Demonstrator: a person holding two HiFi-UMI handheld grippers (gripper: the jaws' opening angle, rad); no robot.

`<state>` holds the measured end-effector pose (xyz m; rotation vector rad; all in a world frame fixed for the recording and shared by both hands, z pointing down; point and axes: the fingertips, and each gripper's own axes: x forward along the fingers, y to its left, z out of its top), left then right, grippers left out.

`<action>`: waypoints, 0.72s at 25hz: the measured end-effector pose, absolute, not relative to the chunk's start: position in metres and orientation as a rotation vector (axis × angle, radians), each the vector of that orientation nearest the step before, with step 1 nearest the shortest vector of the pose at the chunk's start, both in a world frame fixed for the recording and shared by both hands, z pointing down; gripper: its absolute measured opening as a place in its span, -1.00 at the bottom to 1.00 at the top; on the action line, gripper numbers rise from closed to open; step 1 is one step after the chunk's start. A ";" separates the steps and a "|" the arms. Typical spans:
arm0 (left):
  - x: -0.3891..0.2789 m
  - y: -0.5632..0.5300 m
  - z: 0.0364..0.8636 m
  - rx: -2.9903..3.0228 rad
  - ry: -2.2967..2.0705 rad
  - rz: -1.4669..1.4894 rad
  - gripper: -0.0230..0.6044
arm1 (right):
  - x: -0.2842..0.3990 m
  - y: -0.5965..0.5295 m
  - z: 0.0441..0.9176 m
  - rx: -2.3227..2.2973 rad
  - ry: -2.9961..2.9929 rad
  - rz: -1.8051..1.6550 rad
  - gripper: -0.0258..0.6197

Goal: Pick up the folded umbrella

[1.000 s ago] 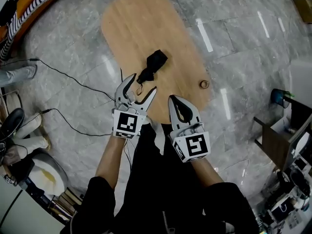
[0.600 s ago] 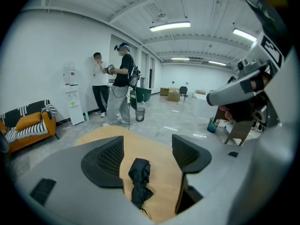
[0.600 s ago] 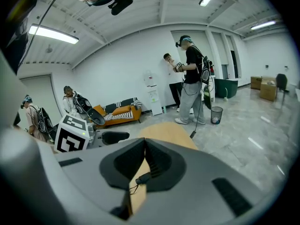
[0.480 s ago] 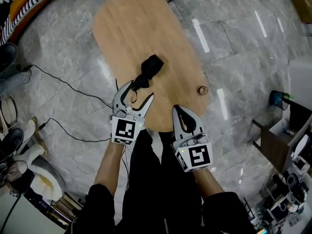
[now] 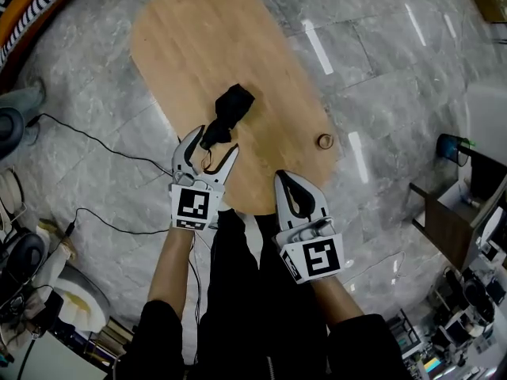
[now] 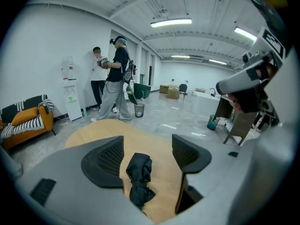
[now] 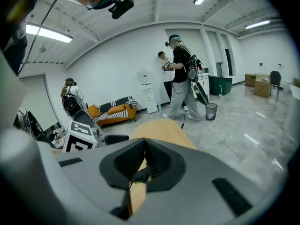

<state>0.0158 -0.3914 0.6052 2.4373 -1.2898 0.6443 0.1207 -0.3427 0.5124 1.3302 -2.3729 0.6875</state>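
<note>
A black folded umbrella [image 5: 225, 114] lies on the oval wooden table [image 5: 198, 46], near its front half, handle end toward me. My left gripper [image 5: 208, 143] is open, its two fingers on either side of the umbrella's near end without closing on it. In the left gripper view the umbrella [image 6: 138, 178] lies between the open jaws. My right gripper [image 5: 298, 190] is shut and empty, over the table's near edge, to the right of the umbrella. The right gripper view shows the table [image 7: 157, 130] beyond the closed jaws.
A small round ring-like object [image 5: 325, 141] sits at the table's right edge. Black cables [image 5: 103, 125] run over the marble floor at left. A dark side table [image 5: 451, 220] and clutter stand at right. People [image 6: 115, 78] stand far off by a white wall.
My left gripper has moved forward, so its open fingers now flank the umbrella's near end. The right gripper has stayed shut at the table's near edge. The view has shifted left.
</note>
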 end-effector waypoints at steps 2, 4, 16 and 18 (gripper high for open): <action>0.016 -0.393 0.612 2.427 -1.290 0.635 0.09 | 0.124 -0.341 0.516 1.340 -2.369 0.697 -0.89; 0.017 -0.393 0.620 2.425 -1.286 0.638 0.09 | 0.128 -0.340 0.519 1.354 -2.361 0.703 -0.89; 0.018 -0.389 0.665 2.407 -1.254 0.666 0.09 | 0.133 -0.333 0.530 1.369 -2.359 0.713 -0.89; 0.019 -0.388 0.673 2.405 -1.245 0.675 0.09 | 0.133 -0.332 0.532 1.371 -2.359 0.727 -0.89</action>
